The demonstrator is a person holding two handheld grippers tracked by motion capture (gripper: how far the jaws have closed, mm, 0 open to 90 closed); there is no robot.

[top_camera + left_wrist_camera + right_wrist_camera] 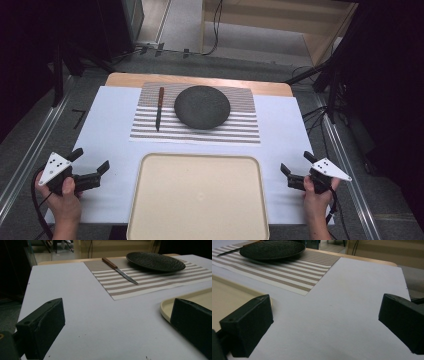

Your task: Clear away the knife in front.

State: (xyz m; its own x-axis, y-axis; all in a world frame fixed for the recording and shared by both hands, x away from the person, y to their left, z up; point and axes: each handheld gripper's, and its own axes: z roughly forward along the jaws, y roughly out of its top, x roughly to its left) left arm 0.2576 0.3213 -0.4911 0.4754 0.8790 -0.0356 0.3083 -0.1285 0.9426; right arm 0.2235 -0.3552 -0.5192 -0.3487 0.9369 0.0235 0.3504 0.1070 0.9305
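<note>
High view showed a striped placemat (195,120) mid-desk (110,130), dark plate (202,106) and knife (159,107) on it, cream tray (197,197) nearer, bare, left hand-held gripper (91,166) and right hand-held gripper (296,166) both spread wide, holding nothing.

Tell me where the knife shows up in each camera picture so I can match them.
High view: knife lies upper left of centre, on the striped mat, left of the dark plate.
Left gripper view: knife at top centre.
Right gripper view: its blade tip at top left.
Shared landmark: the dark plate.
</note>
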